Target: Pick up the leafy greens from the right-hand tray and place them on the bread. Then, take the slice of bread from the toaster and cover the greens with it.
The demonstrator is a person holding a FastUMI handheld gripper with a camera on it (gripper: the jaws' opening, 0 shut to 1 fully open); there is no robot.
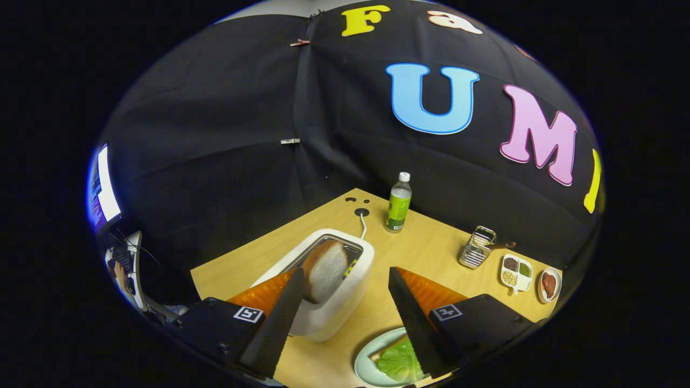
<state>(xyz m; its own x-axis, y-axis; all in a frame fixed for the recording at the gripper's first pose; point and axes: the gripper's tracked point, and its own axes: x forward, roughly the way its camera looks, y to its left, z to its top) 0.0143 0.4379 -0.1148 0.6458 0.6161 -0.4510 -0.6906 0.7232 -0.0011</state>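
Observation:
A white toaster (pixel 339 307) stands on the wooden table (pixel 431 253), and a slice of bread (pixel 328 269) sticks up out of its slot. My gripper (pixel 346 274) hovers above it, open, with the slice between the fingers and close to the left finger (pixel 280 318); neither finger presses on it. Nearer to me a pale plate (pixel 364 366) holds a slice of bread (pixel 385 349) with the leafy greens (pixel 400 364) lying on top. The right finger (pixel 415 318) hides part of that plate.
A green-labelled bottle (pixel 398 203) stands at the table's far corner, near a cable (pixel 363 222) running to the toaster. To the right are a wire rack (pixel 476 248), a divided dish of spices (pixel 516 271) and a small dish with red sauce (pixel 549 284). A monitor (pixel 104 186) glows on the left.

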